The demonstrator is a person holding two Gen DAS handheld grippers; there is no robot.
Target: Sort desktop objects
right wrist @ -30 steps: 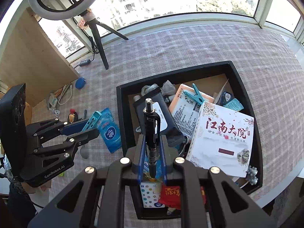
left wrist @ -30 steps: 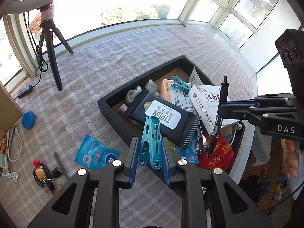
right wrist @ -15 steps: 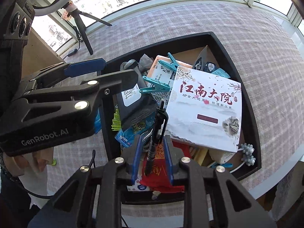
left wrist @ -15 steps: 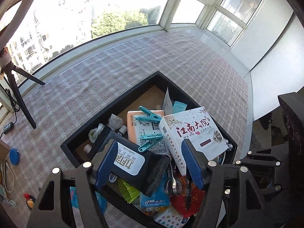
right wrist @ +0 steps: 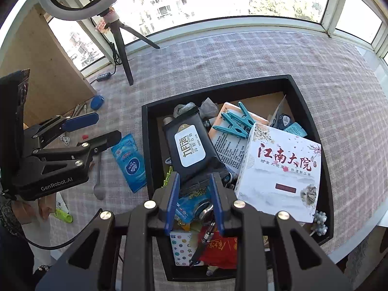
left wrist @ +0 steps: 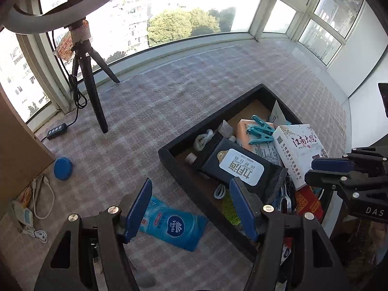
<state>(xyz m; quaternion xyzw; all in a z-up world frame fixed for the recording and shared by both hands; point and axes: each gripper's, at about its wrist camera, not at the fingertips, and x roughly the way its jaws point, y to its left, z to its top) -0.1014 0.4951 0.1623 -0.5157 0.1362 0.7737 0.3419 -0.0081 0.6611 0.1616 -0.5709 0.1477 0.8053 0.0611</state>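
A black tray (right wrist: 145,145) (left wrist: 213,121) holds a black wipes pack (right wrist: 191,150) (left wrist: 240,167), a white printed box (right wrist: 278,169) (left wrist: 300,150) and two teal clothespins (right wrist: 232,123) (left wrist: 260,133) on an orange packet. A black pen (right wrist: 206,240) lies on a red packet at the tray's near end. My right gripper (right wrist: 194,178) (left wrist: 311,169) hangs open above that end, holding nothing. My left gripper (left wrist: 190,186) (right wrist: 105,127) is over the tray's left wall, wide open with its jaws closing and nothing between them. A blue tissue pack (left wrist: 172,225) (right wrist: 129,162) lies on the cloth beside the tray.
A ring light on a black tripod (left wrist: 94,97) stands at the back left, with a cable and power strip. A wooden board (right wrist: 48,72), a blue disc (left wrist: 62,168), white cables (left wrist: 41,194), a spoon (right wrist: 98,181) and a green item (right wrist: 63,215) lie left of the tray.
The left gripper let go of the teal clothespin, now in the tray, and swung back left. The right gripper released the pen, which dropped into the tray.
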